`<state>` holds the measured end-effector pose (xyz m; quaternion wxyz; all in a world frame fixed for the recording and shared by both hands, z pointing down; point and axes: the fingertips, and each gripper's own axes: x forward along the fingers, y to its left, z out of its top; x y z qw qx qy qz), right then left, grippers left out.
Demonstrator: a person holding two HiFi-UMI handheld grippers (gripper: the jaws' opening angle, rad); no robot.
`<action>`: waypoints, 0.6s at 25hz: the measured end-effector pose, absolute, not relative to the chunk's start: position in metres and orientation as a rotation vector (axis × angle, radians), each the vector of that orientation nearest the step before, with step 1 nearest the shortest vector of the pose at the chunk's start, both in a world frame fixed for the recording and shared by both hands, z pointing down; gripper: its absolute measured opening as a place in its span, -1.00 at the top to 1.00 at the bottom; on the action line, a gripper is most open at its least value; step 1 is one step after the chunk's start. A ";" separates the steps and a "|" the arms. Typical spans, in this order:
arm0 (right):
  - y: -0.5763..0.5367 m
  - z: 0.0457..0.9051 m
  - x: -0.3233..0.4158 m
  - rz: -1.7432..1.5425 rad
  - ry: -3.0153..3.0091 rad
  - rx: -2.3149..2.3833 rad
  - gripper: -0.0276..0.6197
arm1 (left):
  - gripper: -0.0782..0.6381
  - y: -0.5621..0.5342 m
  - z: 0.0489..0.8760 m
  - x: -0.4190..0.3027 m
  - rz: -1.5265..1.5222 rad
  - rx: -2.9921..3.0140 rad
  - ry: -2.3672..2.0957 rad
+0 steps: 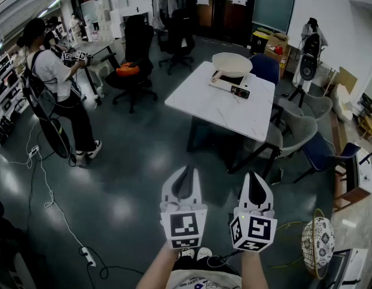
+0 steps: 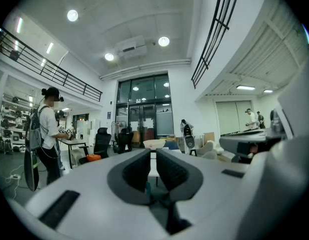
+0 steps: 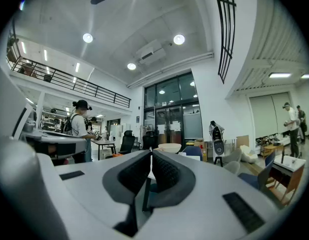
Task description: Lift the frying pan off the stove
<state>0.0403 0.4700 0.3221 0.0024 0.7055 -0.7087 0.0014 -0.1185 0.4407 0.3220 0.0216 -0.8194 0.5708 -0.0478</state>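
Both grippers, the left gripper [image 1: 185, 176] and the right gripper [image 1: 256, 182], hung side by side over the floor, each with its jaws closed and nothing between them. The frying pan [image 1: 232, 64] sat on the stove [image 1: 229, 85] at the far end of the table [image 1: 201, 104], well apart from them

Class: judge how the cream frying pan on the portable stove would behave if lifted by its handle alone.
The frying pan looks rigid, so it should keep its shape. Its wide bowl lies well beyond the handle, so it would probably dip bowl-first. No contents show, so it is likely fairly light.
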 end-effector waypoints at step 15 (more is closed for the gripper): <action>0.463 0.326 0.045 0.024 -2.240 2.210 0.85 | 0.66 0.432 0.326 -0.113 -0.166 -2.542 1.771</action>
